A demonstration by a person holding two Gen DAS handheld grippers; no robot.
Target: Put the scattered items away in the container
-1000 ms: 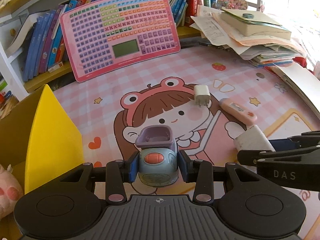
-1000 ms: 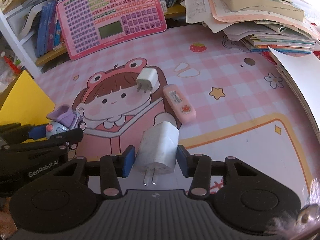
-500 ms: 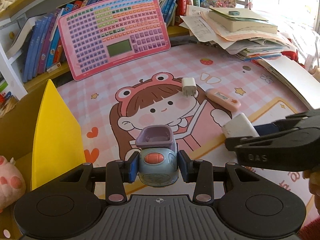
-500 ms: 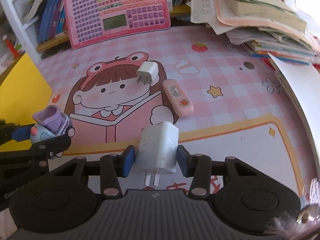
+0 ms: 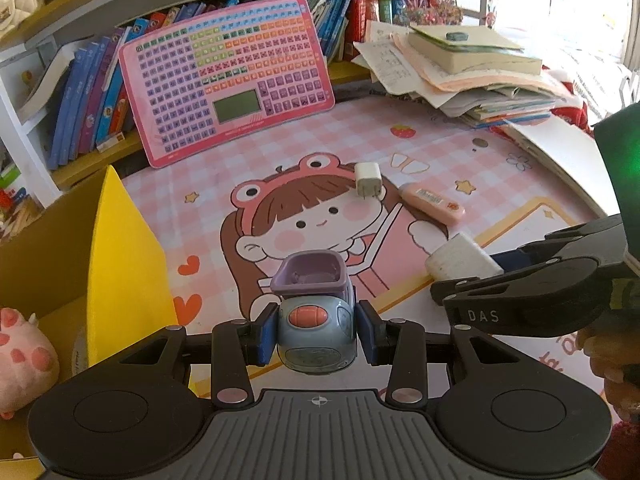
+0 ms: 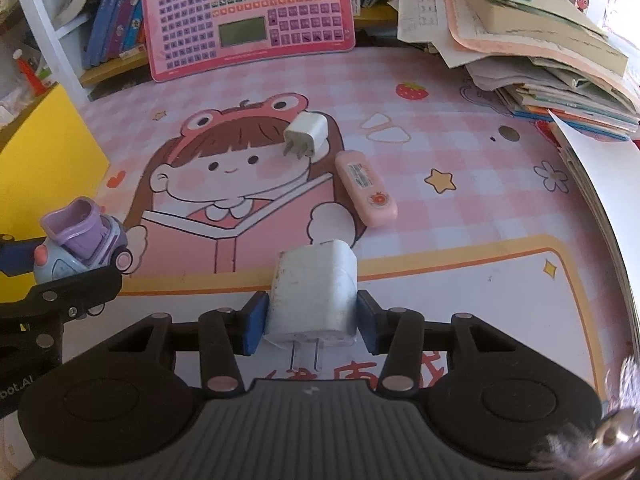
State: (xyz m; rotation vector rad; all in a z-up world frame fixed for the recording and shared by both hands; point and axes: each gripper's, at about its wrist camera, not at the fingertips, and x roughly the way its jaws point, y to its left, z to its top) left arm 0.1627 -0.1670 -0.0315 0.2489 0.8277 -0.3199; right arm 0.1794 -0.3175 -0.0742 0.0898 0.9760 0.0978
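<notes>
My left gripper (image 5: 316, 332) is shut on a small blue-grey toy truck with a purple bed (image 5: 316, 312), held above the pink cartoon mat; the truck also shows in the right wrist view (image 6: 80, 240). My right gripper (image 6: 312, 320) is shut on a large white plug adapter (image 6: 312, 292), seen too in the left wrist view (image 5: 460, 260). A smaller white charger (image 6: 306, 134) and a pink oblong device (image 6: 366, 188) lie on the mat ahead. The cardboard box with a yellow flap (image 5: 120, 248) stands at the left, with a pink plush toy (image 5: 24, 360) inside.
A pink keypad board (image 5: 228, 76) leans against the bookshelf at the back. A stack of books and papers (image 6: 540, 52) fills the back right. A white sheet (image 6: 600, 184) lies along the right edge.
Both grippers have risen and pulled back from the mat with their items. The charger and pink device look farther away and have not moved.
</notes>
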